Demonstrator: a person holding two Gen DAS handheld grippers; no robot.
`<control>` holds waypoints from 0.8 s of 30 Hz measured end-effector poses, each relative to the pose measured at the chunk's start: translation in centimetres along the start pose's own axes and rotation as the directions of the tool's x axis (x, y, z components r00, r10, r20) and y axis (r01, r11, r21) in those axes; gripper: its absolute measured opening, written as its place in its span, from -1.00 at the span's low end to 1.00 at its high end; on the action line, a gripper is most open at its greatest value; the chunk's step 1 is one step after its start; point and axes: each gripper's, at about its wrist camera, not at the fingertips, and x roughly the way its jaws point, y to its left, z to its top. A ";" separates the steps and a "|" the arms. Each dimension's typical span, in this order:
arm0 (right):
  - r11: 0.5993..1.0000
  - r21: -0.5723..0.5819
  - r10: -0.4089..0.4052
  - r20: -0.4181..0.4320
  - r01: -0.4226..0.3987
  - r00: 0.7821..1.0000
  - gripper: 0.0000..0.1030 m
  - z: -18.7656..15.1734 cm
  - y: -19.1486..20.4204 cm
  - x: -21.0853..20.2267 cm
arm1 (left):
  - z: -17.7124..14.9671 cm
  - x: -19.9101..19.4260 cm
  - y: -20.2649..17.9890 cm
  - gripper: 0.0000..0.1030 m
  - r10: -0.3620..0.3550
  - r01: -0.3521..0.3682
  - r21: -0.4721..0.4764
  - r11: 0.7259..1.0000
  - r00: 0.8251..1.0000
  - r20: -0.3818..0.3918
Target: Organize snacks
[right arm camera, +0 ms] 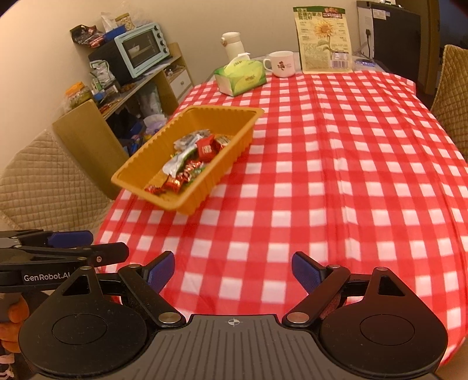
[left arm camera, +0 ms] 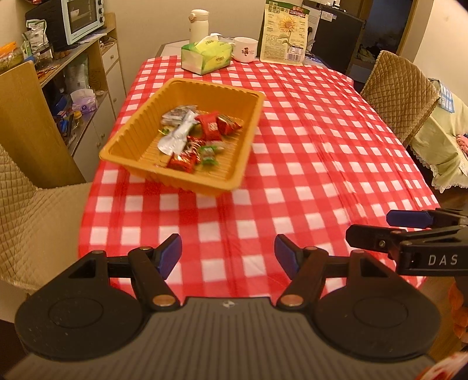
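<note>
Wrapped snacks (left arm camera: 194, 137) lie heaped in the orange tray (left arm camera: 137, 122) that I see sitting on the red-and-white checked tablecloth (left arm camera: 307, 163), toward the table's left side, one corner jutting past the edge. Red wrappers, a silver one and green ones are mixed together inside. My left tongs (left arm camera: 228, 255) hang released over the near end of the cloth, blue pads spread with nothing between them, well short of the tray. My right tongs (right arm camera: 232, 270) stand released too, empty, just beside the left pair. Beyond the tray, at the far end, stand a green tissue box (left arm camera: 204, 57), a white mug (left arm camera: 245, 49), a white flask (left arm camera: 199, 24) and a sunflower-seed bag (left arm camera: 285, 32). Left of the table, a shelf (left arm camera: 84, 67) carries a pale blue toaster oven (left arm camera: 83, 19). Quilted chairs (left arm camera: 395, 90) flank the table.
</note>
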 end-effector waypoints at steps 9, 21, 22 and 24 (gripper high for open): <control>1.000 0.016 -0.021 -0.017 0.021 1.000 0.68 -2.8 -2.9 -2.9 | -2.7 -1.6 -4.1 0.32 -0.024 0.024 0.003 1.000 1.000 0.006; 0.998 0.043 -0.040 -0.008 0.040 0.999 0.68 -4.6 -5.5 -5.4 | -3.9 -2.6 -8.0 0.32 -0.051 0.050 0.031 0.998 0.998 0.025; 0.998 0.043 -0.040 -0.006 0.041 0.999 0.68 -4.7 -5.6 -5.6 | -4.0 -2.7 -8.1 0.32 -0.052 0.051 0.033 0.998 0.998 0.027; 0.998 0.044 -0.041 -0.002 0.041 0.999 0.68 -4.8 -5.8 -5.8 | -4.0 -2.8 -8.4 0.32 -0.051 0.050 0.035 0.998 0.998 0.030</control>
